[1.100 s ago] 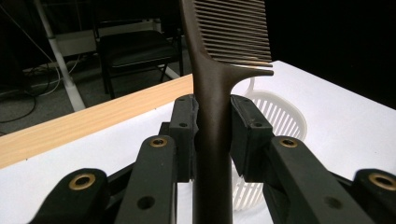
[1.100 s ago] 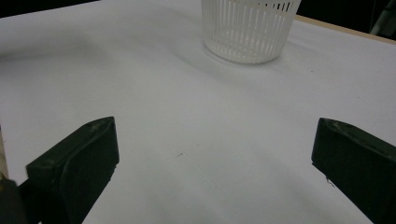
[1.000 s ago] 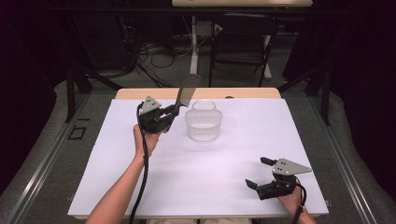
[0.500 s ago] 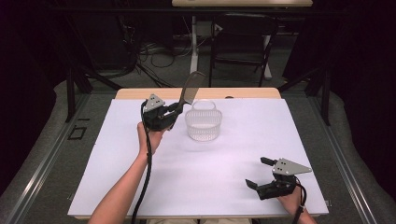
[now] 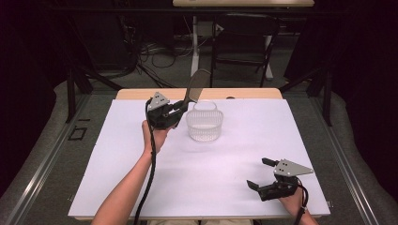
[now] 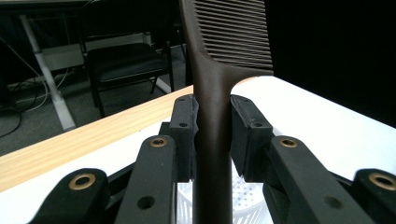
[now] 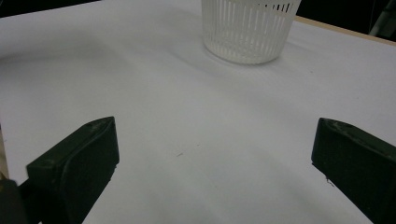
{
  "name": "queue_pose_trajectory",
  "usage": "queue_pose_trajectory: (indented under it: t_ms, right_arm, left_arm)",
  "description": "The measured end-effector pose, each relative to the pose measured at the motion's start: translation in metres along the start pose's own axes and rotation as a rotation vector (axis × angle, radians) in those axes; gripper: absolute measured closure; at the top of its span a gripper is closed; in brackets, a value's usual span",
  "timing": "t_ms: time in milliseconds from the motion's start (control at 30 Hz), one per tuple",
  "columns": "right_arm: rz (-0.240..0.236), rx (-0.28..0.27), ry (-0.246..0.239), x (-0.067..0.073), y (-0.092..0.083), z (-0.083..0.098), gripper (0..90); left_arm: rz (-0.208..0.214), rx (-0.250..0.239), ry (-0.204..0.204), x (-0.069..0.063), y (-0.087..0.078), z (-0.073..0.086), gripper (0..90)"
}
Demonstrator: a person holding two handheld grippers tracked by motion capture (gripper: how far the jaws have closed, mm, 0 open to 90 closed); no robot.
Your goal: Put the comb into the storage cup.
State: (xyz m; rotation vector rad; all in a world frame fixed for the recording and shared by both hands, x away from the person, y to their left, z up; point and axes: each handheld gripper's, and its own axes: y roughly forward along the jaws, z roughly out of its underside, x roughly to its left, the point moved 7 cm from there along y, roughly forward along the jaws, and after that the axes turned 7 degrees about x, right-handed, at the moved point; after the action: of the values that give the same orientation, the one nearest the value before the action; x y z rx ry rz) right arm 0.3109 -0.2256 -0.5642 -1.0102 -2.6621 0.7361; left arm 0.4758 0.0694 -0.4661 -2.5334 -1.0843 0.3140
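Reaching up the table, the left forearm raises the left gripper, its jaws pinching a dark comb by the handle, teeth end tilted up just beside the white basket. The right gripper rests near the table's front-right corner, jaws spread, empty.

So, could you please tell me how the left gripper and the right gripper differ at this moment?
The left gripper is shut on a dark comb, while the right gripper is open with nothing between its jaws. The left is raised beside the white basket; the right sits low near the table's front edge. Both are hand-held, with black jaws.
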Motion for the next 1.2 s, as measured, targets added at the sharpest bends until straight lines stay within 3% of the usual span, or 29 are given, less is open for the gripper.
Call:
queue_pose_trajectory:
  t_ms: [567, 1200]
  right_arm:
    - [0.002, 0.0, -0.001, 0.0, 0.0, 0.0, 0.5]
    - [0.0, 0.004, 0.002, 0.0, 0.0, 0.001, 0.6]
  left_arm:
    - [0.006, -0.03, -0.004, -0.001, 0.007, -0.004, 72.4]
    - [0.009, -0.066, 0.027, -0.003, 0.021, -0.008, 72.4]
